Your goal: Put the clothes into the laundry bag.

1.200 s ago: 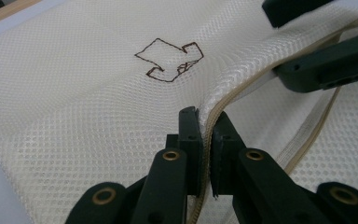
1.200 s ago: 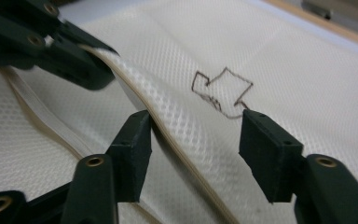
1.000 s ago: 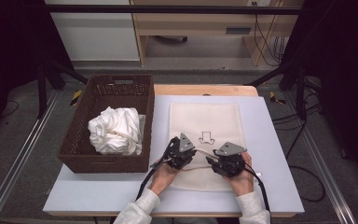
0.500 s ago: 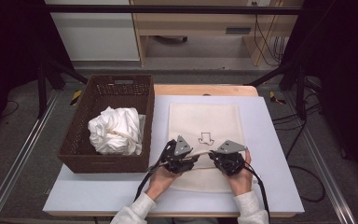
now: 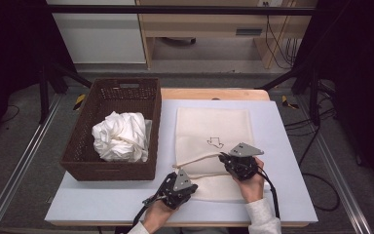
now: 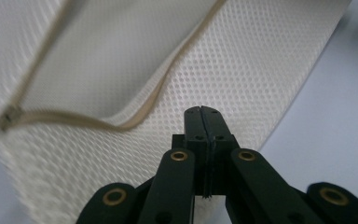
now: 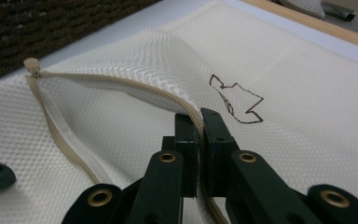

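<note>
Right tongs point(image 7: 199, 122) clamp mesh bag point(image 5: 213, 127) edge | left tongs point(image 6: 202, 116) together, just closed | pale table point(image 5: 282, 161)

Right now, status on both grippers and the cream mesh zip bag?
Right gripper shut on upper zipper edge of cream mesh zip bag, lifting it. Left gripper shut, holding nothing. Bag mouth part open; nothing in the way.

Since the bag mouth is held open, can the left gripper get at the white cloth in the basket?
Probably yes: the left gripper, shut and empty, sits beside the basket, whose top is open, with the white cloth uncovered.
</note>
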Demonstrator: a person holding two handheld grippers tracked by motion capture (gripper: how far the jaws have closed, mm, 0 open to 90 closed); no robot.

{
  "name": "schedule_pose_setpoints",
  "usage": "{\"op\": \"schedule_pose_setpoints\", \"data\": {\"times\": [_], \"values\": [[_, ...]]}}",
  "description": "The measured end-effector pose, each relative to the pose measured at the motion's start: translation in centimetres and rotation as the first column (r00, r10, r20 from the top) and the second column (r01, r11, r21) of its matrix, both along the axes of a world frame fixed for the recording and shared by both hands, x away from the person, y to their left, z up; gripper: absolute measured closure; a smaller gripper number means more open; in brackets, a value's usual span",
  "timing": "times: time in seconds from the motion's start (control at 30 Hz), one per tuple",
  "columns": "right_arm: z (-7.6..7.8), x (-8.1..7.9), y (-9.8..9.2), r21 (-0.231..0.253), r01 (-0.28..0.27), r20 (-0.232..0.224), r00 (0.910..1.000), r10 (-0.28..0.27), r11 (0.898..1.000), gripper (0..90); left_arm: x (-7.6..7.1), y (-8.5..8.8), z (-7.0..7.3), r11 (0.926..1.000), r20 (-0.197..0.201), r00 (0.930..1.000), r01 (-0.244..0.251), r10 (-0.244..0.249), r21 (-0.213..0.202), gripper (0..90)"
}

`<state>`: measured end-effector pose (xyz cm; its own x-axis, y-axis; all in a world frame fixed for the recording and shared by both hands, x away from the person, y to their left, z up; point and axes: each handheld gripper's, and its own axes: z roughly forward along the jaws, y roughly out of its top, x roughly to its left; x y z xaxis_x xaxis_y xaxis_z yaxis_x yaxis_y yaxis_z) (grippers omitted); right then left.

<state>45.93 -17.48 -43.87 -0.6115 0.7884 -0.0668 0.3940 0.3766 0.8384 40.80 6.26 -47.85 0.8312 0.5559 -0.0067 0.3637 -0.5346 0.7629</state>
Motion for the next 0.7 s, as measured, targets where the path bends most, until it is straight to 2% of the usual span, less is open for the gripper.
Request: {"op": "schedule_pose_setpoints", "data": {"times": [0.07,0.27,0.37,0.43,0.5,0.6,0.7], "values": [[0.6,0.0,0.0,0.02,0.005,0.007,1.0,-0.005,1.0,86.5,-0.1,0.0,-0.7,1.0,-0.005,1.0,-0.006,0.006,-0.001,89.0],[1.8,0.0,0.2,0.036,0.018,0.065,0.9977,-0.02,0.999,86.4,-0.3,0.0,-0.7,0.9999,-0.002,0.9999,-0.013,0.013,0.0,89.0],[2.3,0.0,0.1,0.073,0.029,0.102,0.9941,-0.037,0.997,86.5,-0.3,0.0,-0.7,0.9999,0.001,0.9999,-0.017,0.017,-0.005,89.0],[2.5,0.1,-0.1,0.123,0.033,0.109,0.993,-0.047,0.992,86.5,-0.4,0.0,-0.8,0.9998,0.005,0.9998,-0.02,0.02,-0.006,89.0],[2.6,0.1,-0.3,0.14,0.046,0.117,0.9912,-0.062,0.989,86.5,-0.5,0.0,-0.8,0.9998,0.01,0.9997,-0.021,0.021,-0.005,89.0],[2.6,-0.2,-0.2,0.132,0.056,0.13,0.9888,-0.073,0.99,86.4,-0.6,0.0,-0.7,0.9998,0.014,0.9998,-0.017,0.018,-0.011,88.9],[2.3,-0.1,-0.1,0.124,0.053,0.108,0.9919,-0.067,0.991,86.3,-0.9,0.3,0.0,0.9991,0.024,0.9997,-0.007,0.008,-0.041,84.1]]}}
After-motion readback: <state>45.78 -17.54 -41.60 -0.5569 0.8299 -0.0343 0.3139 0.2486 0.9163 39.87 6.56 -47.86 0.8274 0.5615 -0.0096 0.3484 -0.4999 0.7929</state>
